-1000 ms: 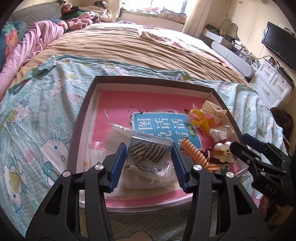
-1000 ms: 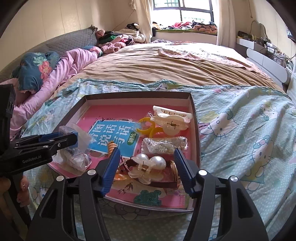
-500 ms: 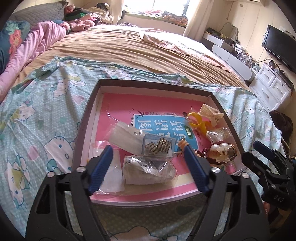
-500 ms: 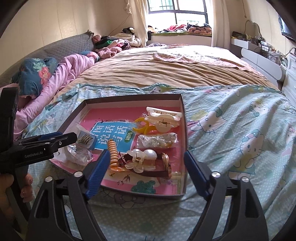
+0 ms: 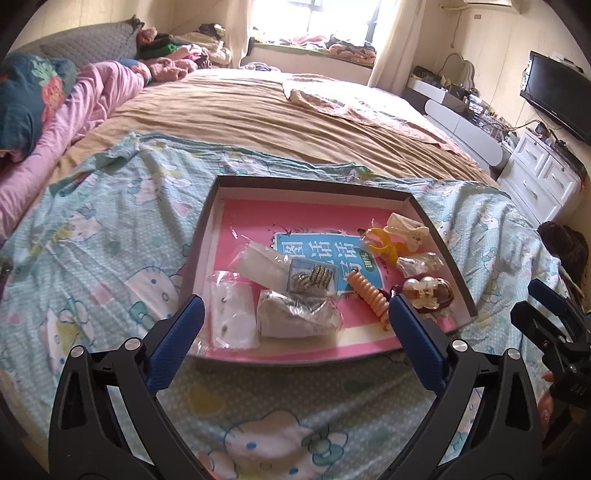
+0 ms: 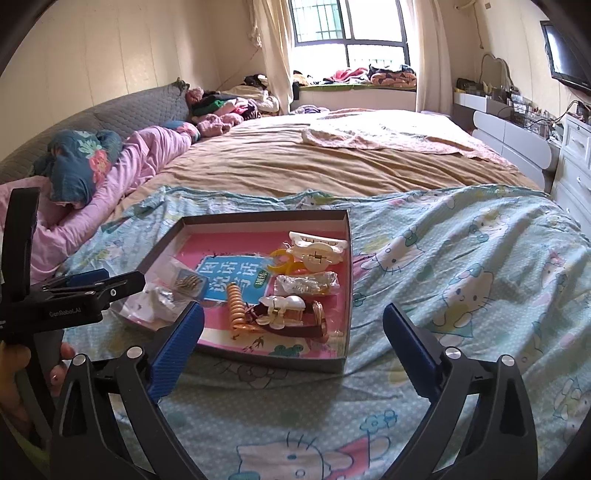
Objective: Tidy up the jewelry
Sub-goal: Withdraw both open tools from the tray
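In the shallow tray [image 5: 439, 236], bagged jewelry [image 5: 295, 317] and hair clips [image 5: 404, 230] lie loose.

Daylight floods a barred window [image 6: 349, 27] at top centre; a wide bed [image 6: 332, 162] fills the frame, white drawers [image 5: 543, 177] and a television [image 5: 557, 96] at right.
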The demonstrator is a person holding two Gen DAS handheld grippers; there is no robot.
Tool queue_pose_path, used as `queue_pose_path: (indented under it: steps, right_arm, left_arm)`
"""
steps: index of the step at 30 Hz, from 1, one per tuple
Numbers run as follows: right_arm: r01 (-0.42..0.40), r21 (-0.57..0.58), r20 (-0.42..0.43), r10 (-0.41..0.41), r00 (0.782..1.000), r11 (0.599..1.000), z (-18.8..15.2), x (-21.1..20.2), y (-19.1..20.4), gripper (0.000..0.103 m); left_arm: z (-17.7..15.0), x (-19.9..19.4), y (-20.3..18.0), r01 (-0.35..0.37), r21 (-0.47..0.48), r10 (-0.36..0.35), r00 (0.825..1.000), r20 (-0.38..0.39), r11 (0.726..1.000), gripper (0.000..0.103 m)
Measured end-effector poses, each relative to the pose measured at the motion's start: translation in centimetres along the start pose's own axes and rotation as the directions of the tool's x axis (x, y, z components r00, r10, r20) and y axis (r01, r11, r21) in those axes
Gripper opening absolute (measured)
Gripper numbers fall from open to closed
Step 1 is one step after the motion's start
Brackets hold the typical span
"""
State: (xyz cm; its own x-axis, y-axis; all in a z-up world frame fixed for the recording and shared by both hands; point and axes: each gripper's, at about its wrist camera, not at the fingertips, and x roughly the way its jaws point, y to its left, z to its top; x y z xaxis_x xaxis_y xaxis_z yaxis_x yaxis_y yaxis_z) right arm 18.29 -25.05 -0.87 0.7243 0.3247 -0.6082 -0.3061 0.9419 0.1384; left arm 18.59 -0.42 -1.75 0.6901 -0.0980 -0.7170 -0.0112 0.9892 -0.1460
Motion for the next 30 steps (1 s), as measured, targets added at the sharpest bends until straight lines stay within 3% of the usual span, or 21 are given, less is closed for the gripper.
queue_pose_path:
  steps: [17,30]
  right_arm:
    - [-0.041,0.016,-0.012,0.041,0.999,0.999,-3.3,-3.8,1.8,0.098]
    - [-0.05,-0.003,-0.046,0.05,0.998,0.999,-5.2,-5.2,2.8,0.098]
  left_arm:
    - [-4.6,-6.5,-0.5,0.011,0.028,-0.012,0.999,0.031,1.0,0.093]
    - [-6.9,-7.0,-0.4,0.017,0.011,-0.017,1.0,0.02,1.0,0.093]
